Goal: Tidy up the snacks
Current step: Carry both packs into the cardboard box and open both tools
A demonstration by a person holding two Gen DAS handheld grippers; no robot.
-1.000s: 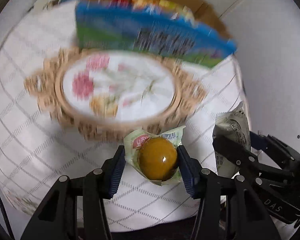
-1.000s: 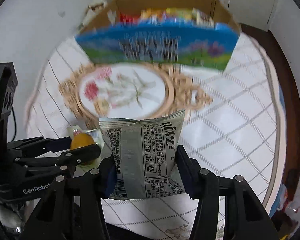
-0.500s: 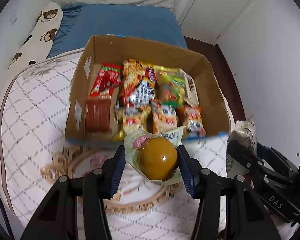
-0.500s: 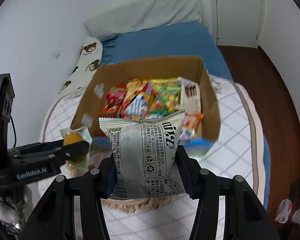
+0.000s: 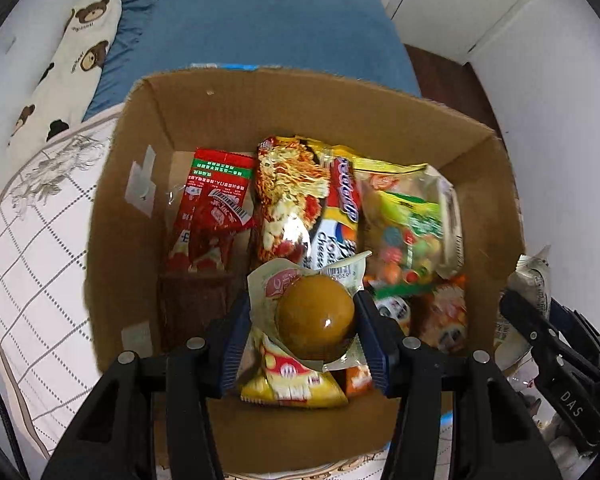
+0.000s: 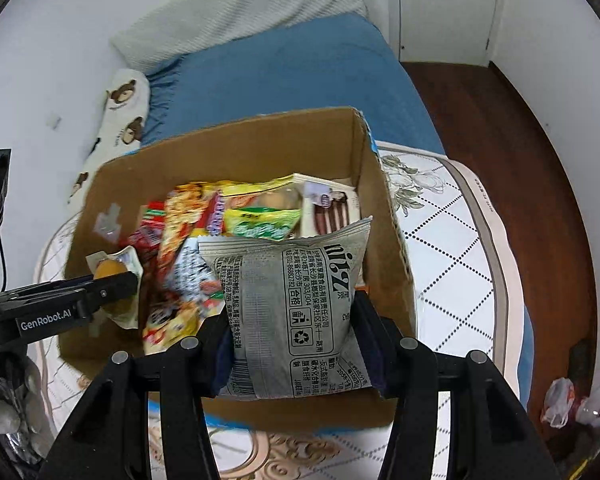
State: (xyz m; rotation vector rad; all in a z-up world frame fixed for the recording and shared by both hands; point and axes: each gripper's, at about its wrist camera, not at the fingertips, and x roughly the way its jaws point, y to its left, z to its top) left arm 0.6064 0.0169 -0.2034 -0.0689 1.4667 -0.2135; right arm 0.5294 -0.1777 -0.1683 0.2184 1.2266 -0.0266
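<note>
While both loads hang over the cardboard box (image 5: 132, 184), the step in hand looks like the drop-off: the left gripper (image 5: 306, 336) has its fingers clamped on a wrapped golden round snack (image 5: 315, 318) above the box's near middle, over the packets already lying inside, and the right gripper (image 6: 296, 344) has its fingers clamped on a grey printed snack bag (image 6: 296, 300) above the box's near right part. Next, I judge, each should lower toward a free patch inside the box, such as the bare cardboard by its left wall, and only then part its fingers so nothing falls outside onto the quilted white cover (image 6: 452, 240).
</note>
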